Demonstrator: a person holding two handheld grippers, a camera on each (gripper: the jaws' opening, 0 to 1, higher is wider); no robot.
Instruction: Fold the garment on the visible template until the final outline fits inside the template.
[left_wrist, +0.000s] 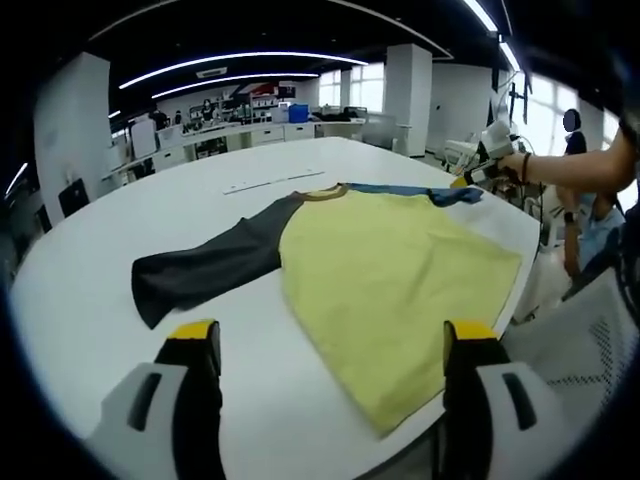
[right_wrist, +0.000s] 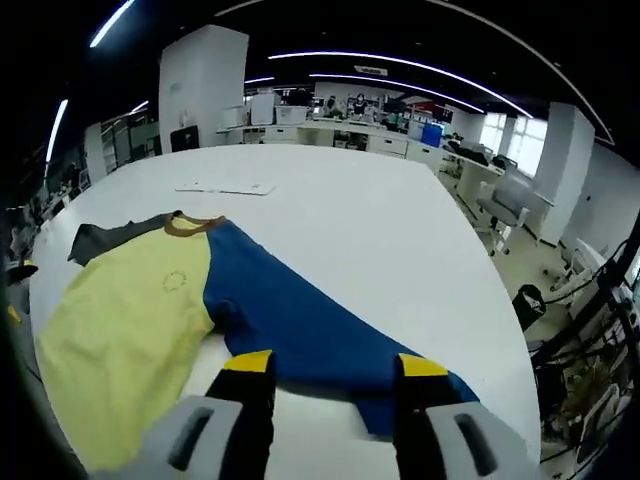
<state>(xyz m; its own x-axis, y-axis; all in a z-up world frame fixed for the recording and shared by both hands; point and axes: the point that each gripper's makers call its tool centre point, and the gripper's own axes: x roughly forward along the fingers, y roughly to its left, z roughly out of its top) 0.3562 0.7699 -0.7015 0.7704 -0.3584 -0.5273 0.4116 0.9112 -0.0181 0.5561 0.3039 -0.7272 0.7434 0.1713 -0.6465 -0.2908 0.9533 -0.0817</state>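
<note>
Lying spread flat on the white tabletop (left_wrist: 90, 270), garment (left_wrist: 390, 270) with blue sleeve (right_wrist: 320, 330) running straight under right gripper (right_wrist: 325, 372), jaws parted, nearer; left gripper (left_wrist: 330, 345) released, hovering at hem

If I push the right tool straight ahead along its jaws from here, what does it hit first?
Most likely the blue sleeve: it lies across the white table directly ahead of the right tool, between its open jaws. Height above the cloth is hard to judge, so it might skim over it.
</note>
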